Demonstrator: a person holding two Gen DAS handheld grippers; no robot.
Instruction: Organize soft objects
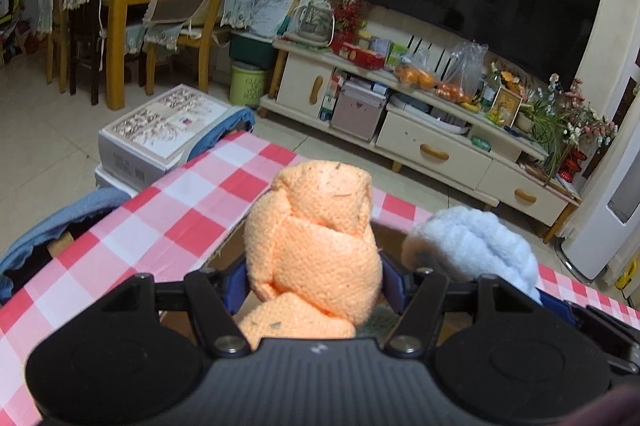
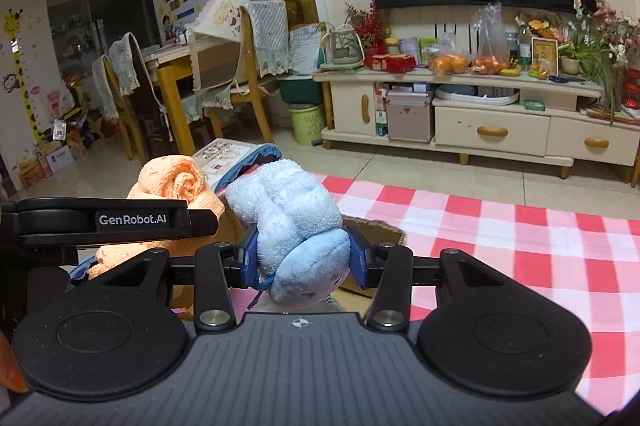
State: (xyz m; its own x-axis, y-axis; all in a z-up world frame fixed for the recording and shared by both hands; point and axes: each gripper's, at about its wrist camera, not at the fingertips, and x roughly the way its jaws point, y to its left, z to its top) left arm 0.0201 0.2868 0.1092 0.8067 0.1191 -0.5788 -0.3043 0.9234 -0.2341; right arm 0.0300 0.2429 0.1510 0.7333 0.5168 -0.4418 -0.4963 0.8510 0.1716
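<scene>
My left gripper (image 1: 316, 278) is shut on a rolled orange towel (image 1: 316, 238) and holds it above the red-and-white checked tablecloth (image 1: 192, 210). My right gripper (image 2: 302, 260) is shut on a fluffy light-blue soft toy (image 2: 292, 214), held up beside it. The blue toy also shows in the left wrist view (image 1: 476, 246), just right of the orange towel. The orange towel also shows in the right wrist view (image 2: 176, 182), left of the blue toy, with the left gripper's body in front of it. A brown cardboard box (image 2: 380, 230) lies under both, mostly hidden.
The checked tablecloth (image 2: 500, 226) spreads to the right. A blue cloth (image 1: 48, 226) hangs at the table's left edge. A white printed box (image 1: 160, 126) stands beyond it. A cream TV cabinet (image 2: 492, 130) and wooden chairs (image 1: 200, 26) stand across the tiled floor.
</scene>
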